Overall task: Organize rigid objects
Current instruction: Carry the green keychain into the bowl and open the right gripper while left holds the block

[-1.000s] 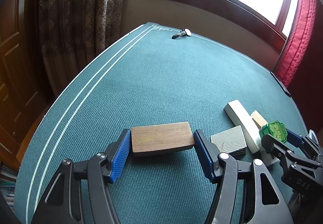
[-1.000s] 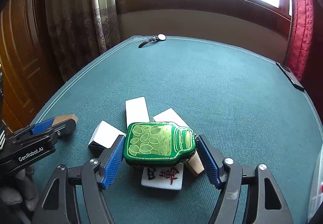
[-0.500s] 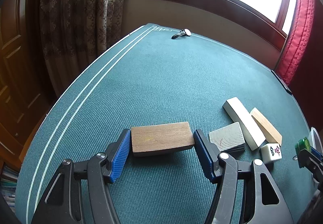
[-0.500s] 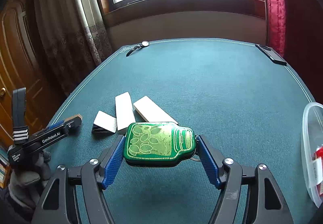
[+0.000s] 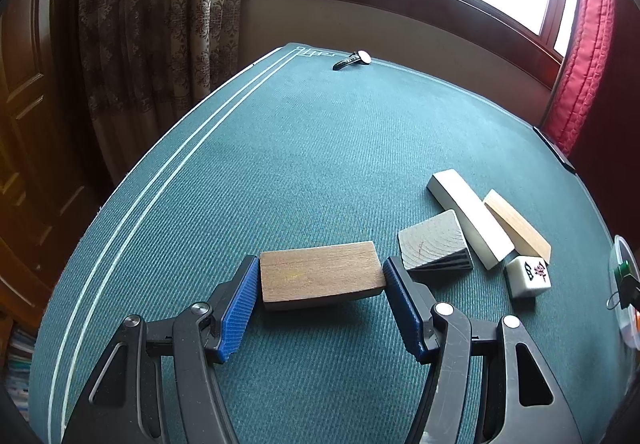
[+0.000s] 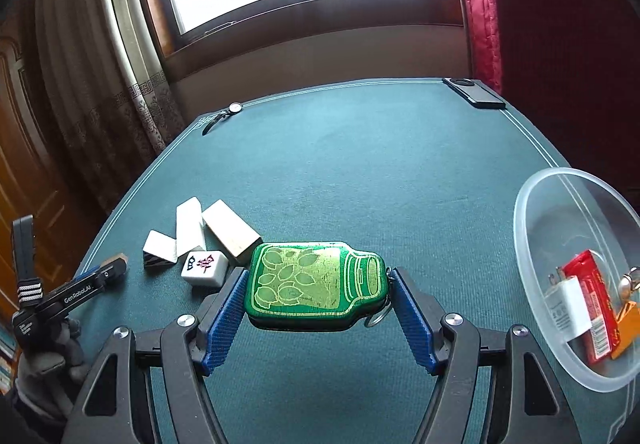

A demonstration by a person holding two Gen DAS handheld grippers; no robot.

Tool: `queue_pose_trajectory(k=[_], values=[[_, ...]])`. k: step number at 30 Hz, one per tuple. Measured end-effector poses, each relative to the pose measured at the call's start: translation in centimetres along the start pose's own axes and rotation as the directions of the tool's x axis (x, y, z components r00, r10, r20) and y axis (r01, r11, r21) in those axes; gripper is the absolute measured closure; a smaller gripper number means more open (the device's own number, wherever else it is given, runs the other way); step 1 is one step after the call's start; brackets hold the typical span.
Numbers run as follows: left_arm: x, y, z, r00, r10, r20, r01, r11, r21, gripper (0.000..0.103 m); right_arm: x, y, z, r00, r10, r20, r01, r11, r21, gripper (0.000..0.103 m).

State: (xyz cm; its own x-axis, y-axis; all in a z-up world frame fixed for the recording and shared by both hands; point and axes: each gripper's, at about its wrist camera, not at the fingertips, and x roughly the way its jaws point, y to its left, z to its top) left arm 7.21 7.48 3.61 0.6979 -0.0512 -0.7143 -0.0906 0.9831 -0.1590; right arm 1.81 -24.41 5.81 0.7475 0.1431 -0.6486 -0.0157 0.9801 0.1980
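Right gripper [image 6: 318,298]: it is squeezing the green jar-shaped case [image 6: 316,286] from both ends. Its jaws are closed just as wide as the case is long.
Green case: it is hanging above the green table [image 6: 360,172], not touching it. A little metal ring [image 6: 376,318] is dangling from its neck end.
Why it is held up: the clear plastic bowl [image 6: 532,228] is sitting just to the right, so the case is probably going in there.
Bowl: it is already holding a red packet [image 6: 592,304], a white plug [image 6: 564,304], something orange and something small and shiny. It looks like the place for sorted things.
Left gripper [image 5: 320,282]: it is pinching the brown wooden block [image 5: 320,276] by its two short ends. Its jaws are set about as wide as the block is long.
Brown block: it is lifted a bit, with its shadow on the cloth under it.
Pile waiting: the grey wedge block [image 5: 434,242], the white bar [image 5: 470,218], the tan wooden bar [image 5: 516,226] and the mahjong tile [image 5: 528,276] are lying close together on the table, next to the brown block.
Far away: a wristwatch [image 5: 352,60] is lying at the far edge, and a black phone [image 6: 474,94] is lying at the far right corner.
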Motion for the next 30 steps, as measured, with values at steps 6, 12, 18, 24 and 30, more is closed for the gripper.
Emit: queue_pose_trajectory(k=[6,12,18,24,30], values=[[-1.0,-1.3,-0.1,1.000,0.001,0.010,-0.001,1.000,0.020,0.039,-1.6,-3.2,0.3,0.998,-0.052,0.042,0.049,0.997,0.060,0.029],[-2.3,-3.4,-0.3,0.999,-0.015,0.030,0.013,0.998,0.066,0.039,-3.1,-6.8,0.5,0.991,-0.113,0.075,0.102,0.986,0.131,0.029],[-2.9,-5.7,-0.4,0.998,-0.048,0.028,0.045,0.994,0.097,0.040,-4.7,-10.0,0.6,0.978,-0.180,0.103,0.158,0.968,0.196,0.029],[-3.0,-8.0,-0.7,0.997,-0.079,0.017,0.076,0.989,0.127,0.039,-6.2,-13.9,0.2,0.959,-0.257,0.119,0.215,0.934,0.285,0.029],[-3.1,-10.0,-0.8,0.994,-0.108,0.009,0.106,0.983,0.149,0.039,-6.8,-17.3,-0.2,0.935,-0.337,0.109,0.278,0.890,0.363,0.029]])
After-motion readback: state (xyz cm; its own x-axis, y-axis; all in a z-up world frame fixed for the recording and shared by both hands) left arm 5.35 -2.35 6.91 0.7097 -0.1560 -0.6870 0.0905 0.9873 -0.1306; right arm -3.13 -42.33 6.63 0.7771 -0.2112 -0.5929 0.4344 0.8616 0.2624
